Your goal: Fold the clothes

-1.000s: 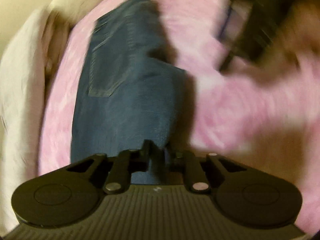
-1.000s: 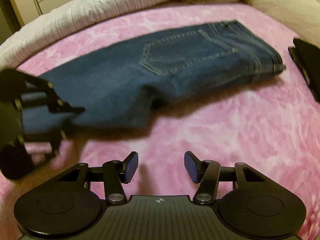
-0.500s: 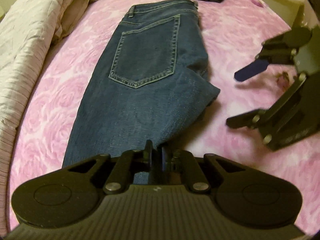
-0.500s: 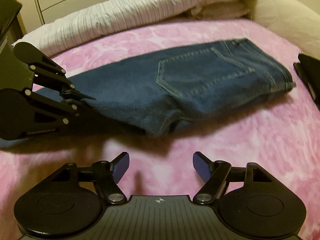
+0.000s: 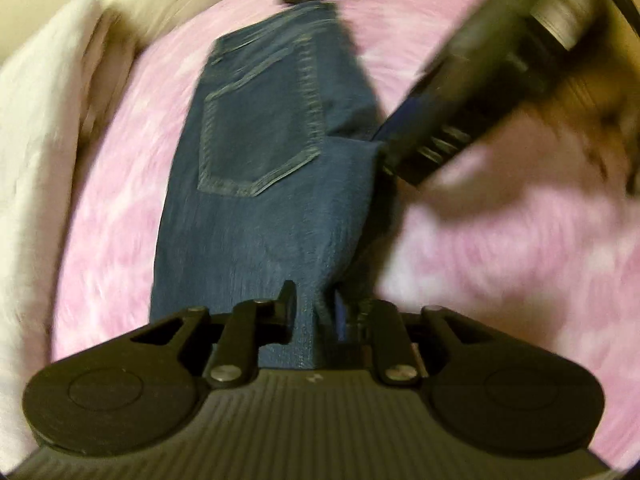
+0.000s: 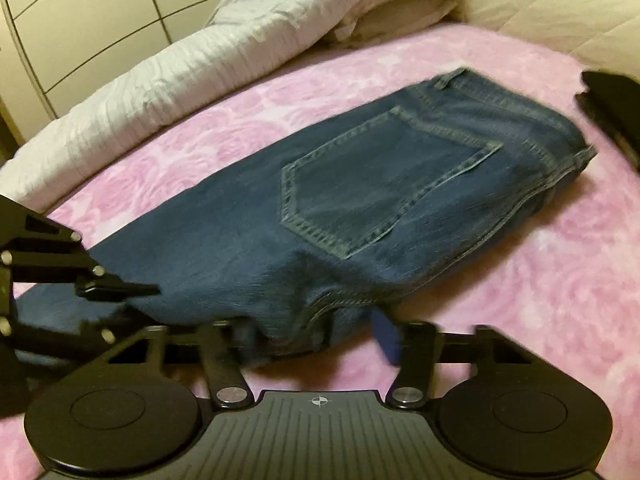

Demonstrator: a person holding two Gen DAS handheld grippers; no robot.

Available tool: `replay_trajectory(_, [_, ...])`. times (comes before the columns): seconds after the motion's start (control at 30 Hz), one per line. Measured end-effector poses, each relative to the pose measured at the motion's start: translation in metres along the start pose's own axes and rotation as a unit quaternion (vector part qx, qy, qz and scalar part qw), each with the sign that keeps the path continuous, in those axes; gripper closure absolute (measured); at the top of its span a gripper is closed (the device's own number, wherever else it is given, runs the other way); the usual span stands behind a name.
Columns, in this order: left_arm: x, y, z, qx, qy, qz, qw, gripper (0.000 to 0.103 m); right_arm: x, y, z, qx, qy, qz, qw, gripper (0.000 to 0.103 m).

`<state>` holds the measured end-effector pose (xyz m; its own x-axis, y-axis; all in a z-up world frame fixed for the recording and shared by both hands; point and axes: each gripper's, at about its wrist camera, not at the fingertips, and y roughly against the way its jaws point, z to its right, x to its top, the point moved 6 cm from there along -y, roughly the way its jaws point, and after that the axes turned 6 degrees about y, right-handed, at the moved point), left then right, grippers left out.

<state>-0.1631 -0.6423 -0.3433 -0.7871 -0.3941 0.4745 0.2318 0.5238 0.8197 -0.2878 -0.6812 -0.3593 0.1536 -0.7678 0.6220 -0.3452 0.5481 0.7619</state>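
Blue jeans [image 5: 260, 152] lie folded lengthwise, back pocket up, on a pink blanket [image 5: 500, 260]. My left gripper [image 5: 318, 312] has the leg end of the denim between its fingers. Its jaws are opening, and a thin dark gap shows beside the right pad. My right gripper [image 6: 312, 336] straddles the bunched crotch edge of the jeans [image 6: 360, 184]. Its jaws are closing, the blue right pad [image 6: 386, 336] still clear of the cloth and the left finger hidden behind denim. The left gripper [image 6: 120, 292] shows at the left edge, and the right gripper [image 5: 400, 152] is a blur at the jeans' side.
A rolled white duvet [image 6: 200, 72] runs along the far side of the pink blanket [image 6: 540, 280], with cream bedding behind it. A folded black garment [image 6: 612, 104] lies beyond the waistband. Wardrobe panels [image 6: 80, 20] stand at the back left.
My right gripper has come in to the jeans' crotch edge and its jaws have narrowed around it. The left jaws have parted slightly on the leg end.
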Motion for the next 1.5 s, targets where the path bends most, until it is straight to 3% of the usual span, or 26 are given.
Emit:
replay_trajectory(0.03, [0.001, 0.001, 0.002, 0.002, -0.011, 0.001, 0.9999, 0.085, -0.001, 0.000, 0.001, 0.011, -0.017, -0.011, 1.000, 0.082])
replay_trajectory(0.07, [0.001, 0.003, 0.004, 0.004, -0.022, 0.002, 0.9997, 0.085, -0.003, 0.000, 0.002, 0.020, -0.033, -0.021, 0.999, 0.087])
replay_trajectory(0.17, [0.003, 0.007, 0.009, 0.000, -0.044, 0.006, 0.9990, 0.084, -0.004, 0.016, 0.011, 0.039, -0.077, -0.047, 0.995, 0.093])
replay_trajectory(0.27, [0.001, 0.010, 0.016, -0.053, -0.042, 0.006, 0.9977, 0.081, -0.010, 0.034, 0.021, 0.056, -0.106, -0.087, 0.989, 0.095])
replay_trajectory(0.37, [0.002, 0.010, 0.018, -0.072, -0.030, 0.004, 0.9970, 0.081, -0.017, 0.040, 0.032, 0.066, -0.136, -0.113, 0.982, 0.095])
replay_trajectory(0.5, [0.009, 0.010, -0.003, -0.068, 0.036, 0.003, 0.9970, 0.082, -0.021, 0.039, 0.029, 0.075, -0.151, -0.078, 0.983, 0.093])
replay_trajectory(0.63, [0.014, 0.012, -0.034, -0.067, 0.118, 0.000, 0.9907, 0.082, -0.026, 0.037, 0.019, 0.064, -0.166, -0.052, 0.983, 0.062])
replay_trajectory(0.7, [0.013, 0.010, -0.047, -0.069, 0.150, -0.002, 0.9863, 0.082, -0.028, 0.033, 0.013, 0.073, -0.177, -0.043, 0.981, 0.057])
replay_trajectory(0.77, [0.014, 0.008, -0.050, -0.068, 0.150, -0.004, 0.9863, 0.082, -0.029, 0.028, 0.008, 0.080, -0.183, -0.033, 0.979, 0.054])
replay_trajectory(0.93, [0.015, 0.009, -0.045, -0.096, 0.144, 0.001, 0.9849, 0.084, -0.015, 0.015, 0.009, 0.084, -0.232, 0.003, 0.969, 0.052])
replay_trajectory(1.03, [0.014, 0.014, -0.049, -0.101, 0.160, 0.018, 0.9817, 0.084, -0.012, 0.004, 0.014, 0.086, -0.266, 0.000, 0.960, 0.052])
replay_trajectory(1.17, [0.013, 0.016, -0.045, -0.115, 0.140, 0.017, 0.9833, 0.084, -0.019, 0.004, 0.029, 0.099, -0.336, -0.002, 0.937, 0.052])
replay_trajectory(1.37, [0.008, 0.018, -0.031, -0.154, 0.132, 0.020, 0.9790, 0.083, -0.023, 0.025, 0.048, 0.080, -0.350, 0.016, 0.933, 0.063])
replay_trajectory(1.5, [0.004, 0.015, -0.018, -0.150, 0.116, 0.015, 0.9818, 0.083, -0.026, 0.012, 0.039, 0.072, -0.336, 0.011, 0.939, 0.065])
